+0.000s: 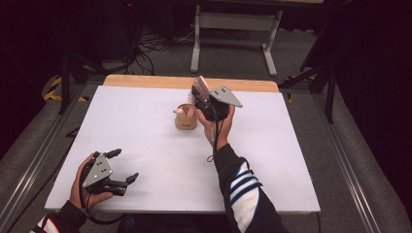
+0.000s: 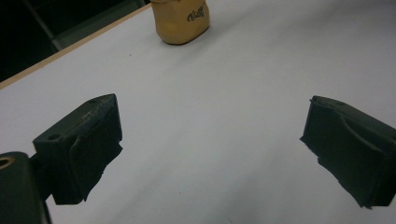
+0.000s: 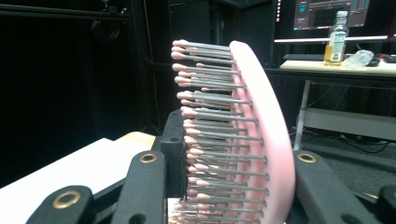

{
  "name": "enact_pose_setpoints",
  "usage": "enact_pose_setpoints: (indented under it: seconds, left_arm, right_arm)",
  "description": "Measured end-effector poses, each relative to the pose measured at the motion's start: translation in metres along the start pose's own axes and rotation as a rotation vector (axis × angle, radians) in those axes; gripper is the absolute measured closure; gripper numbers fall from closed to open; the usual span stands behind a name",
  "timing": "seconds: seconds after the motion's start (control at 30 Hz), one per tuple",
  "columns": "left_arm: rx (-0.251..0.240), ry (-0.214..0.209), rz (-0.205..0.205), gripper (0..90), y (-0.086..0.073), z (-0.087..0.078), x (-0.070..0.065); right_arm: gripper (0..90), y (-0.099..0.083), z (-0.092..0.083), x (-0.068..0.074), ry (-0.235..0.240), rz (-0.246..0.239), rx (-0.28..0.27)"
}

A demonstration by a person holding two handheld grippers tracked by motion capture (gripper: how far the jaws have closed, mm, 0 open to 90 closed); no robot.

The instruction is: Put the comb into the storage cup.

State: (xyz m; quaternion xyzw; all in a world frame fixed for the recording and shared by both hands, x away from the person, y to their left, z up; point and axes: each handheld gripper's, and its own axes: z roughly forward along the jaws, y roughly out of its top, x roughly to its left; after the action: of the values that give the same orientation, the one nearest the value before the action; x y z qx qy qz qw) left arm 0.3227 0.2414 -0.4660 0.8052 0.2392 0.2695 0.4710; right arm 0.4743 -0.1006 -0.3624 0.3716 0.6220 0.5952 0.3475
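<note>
Holding hairbrush over occupied cup, apparently

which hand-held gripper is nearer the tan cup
Right. The right hand-held gripper, clamping the pink hairbrush, is just beside and above the tan cup; the left hand-held gripper sits open near the table's front-left corner.

Matt pink plastic hairbrush, metal bristles

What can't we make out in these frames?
- Hairbrush handle: right gripper view, cut off by the bottom edge and hidden behind the right gripper jaws.
- Contents of the tan cup: high view, too small; the brush and right gripper cover part of it.
- Cup's top: left gripper view, cut off by the upper edge.
- Cup lettering: blurred, unreadable.
</note>
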Motion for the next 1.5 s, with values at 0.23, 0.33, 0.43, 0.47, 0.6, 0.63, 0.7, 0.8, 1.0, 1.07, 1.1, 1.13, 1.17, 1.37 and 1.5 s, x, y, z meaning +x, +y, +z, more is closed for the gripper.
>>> enact_pose_setpoints:
  seconds: [0.23,0.33,0.43,0.47,0.6,0.63,0.7,0.8,1.0,1.07,1.1,1.13,1.17,1.37,1.5]
  left_arm:
    - [-0.01,0.0,-0.005,5.6,0.0,0.0,0.0]
    - [-0.002,-0.002,-0.002,5.6,0.0,0.0,0.001]
    - [-0.01,-0.001,-0.003,5.6,0.0,0.0,0.0]
    - [-0.011,-0.001,-0.003,5.6,0.0,0.0,0.0]
    - [-0.008,-0.001,0.0,5.7,0.0,0.0,0.0]
    - [-0.005,-0.003,0.0,5.7,0.001,0.0,0.0]
    - [-0.011,-0.001,-0.001,5.7,0.001,0.0,-0.001]
    - [-0.014,0.002,0.002,5.9,0.001,0.0,-0.001]
    - [-0.008,0.001,0.004,6.1,0.001,0.0,-0.001]
    - [-0.008,0.0,0.003,6.1,0.001,0.001,-0.001]
    - [-0.006,0.002,0.005,6.1,0.001,0.001,-0.002]
    - [-0.007,0.003,0.005,6.1,0.001,0.001,-0.002]
    - [-0.007,0.002,0.006,6.1,0.001,0.001,-0.002]
    - [-0.005,0.003,0.007,6.1,0.001,0.001,-0.002]
    - [-0.009,0.003,0.004,6.2,0.001,0.001,-0.002]
  right_arm:
    - [63.7,-0.008,0.004,0.002,0.004,0.012,0.017]
    - [63.6,-0.009,0.004,0.002,0.005,0.013,0.021]
    - [63.5,-0.01,0.005,0.002,0.003,0.011,0.029]
    - [63.5,-0.01,0.005,0.002,0.004,0.012,0.028]
    - [63.3,-0.01,0.005,0.003,0.006,0.01,0.028]
    - [63.2,-0.01,0.005,0.002,0.004,0.011,0.03]
    - [63.0,-0.011,0.005,0.002,-0.001,0.013,0.03]
    - [62.4,-0.012,0.005,0.001,-0.005,0.021,0.03]
    - [58.3,-0.015,0.002,-0.006,-0.016,0.055,0.016]
    - [58.9,-0.016,0.001,-0.008,-0.022,0.054,0.019]
    - [58.6,-0.017,0.001,-0.009,-0.023,0.058,0.019]
    - [58.3,-0.019,0.001,-0.01,-0.024,0.058,0.022]
    - [59.0,-0.02,0.001,-0.011,-0.026,0.062,0.025]
    - [56.8,-0.024,-0.001,-0.016,-0.026,0.073,0.037]
    - [55.2,-0.026,-0.001,-0.019,-0.033,0.078,0.042]
